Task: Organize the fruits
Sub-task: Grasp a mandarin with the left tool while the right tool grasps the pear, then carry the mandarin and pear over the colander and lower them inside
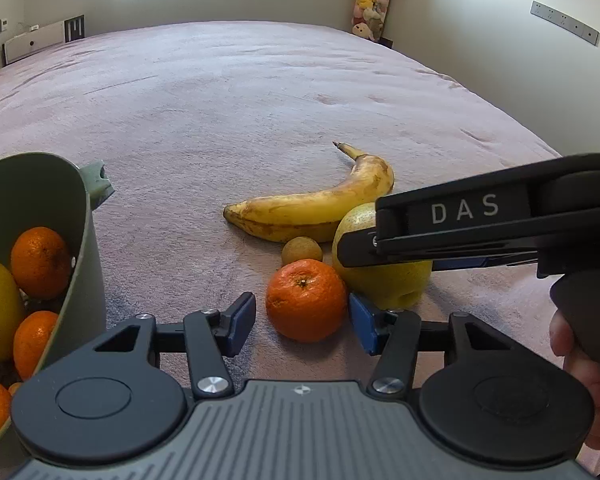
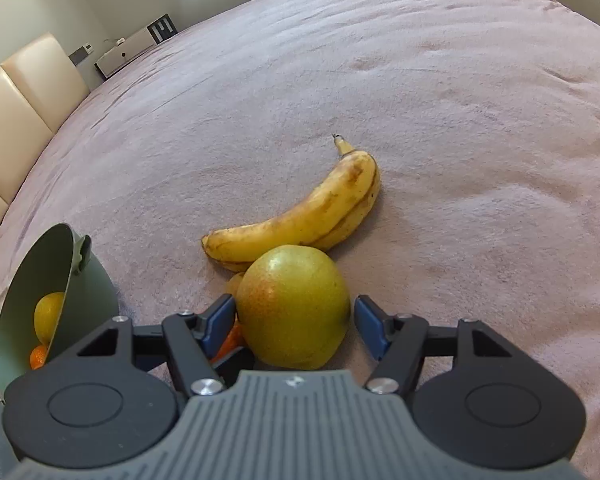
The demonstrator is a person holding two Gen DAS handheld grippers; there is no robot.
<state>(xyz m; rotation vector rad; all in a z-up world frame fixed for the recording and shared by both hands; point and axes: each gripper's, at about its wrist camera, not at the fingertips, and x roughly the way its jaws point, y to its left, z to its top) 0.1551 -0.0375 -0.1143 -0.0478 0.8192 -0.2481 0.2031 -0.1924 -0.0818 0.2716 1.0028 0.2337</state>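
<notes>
The left gripper (image 1: 302, 322) stands spread around a tangerine (image 1: 307, 300); the right gripper (image 2: 294, 322), also apart, flanks a pear (image 2: 293, 306). Beyond both lies a banana (image 2: 300, 218). Far left, the green bowl (image 1: 82, 216) holds tangerines and probably a lemon.

A bed (image 1: 228, 92) covered in a pale pink fleecy blanket (image 2: 480, 128) lies in front of me, carrying everything. On it lie a brown-flecked banana (image 1: 320, 208), a yellow-green pear (image 2: 292, 304) touching the banana's near side, a small round tan fruit (image 1: 302, 251) and a mandarin (image 1: 306, 300) close beside the pear. A green bowl (image 1: 82, 240) of fruit sits to the left, well apart.
</notes>
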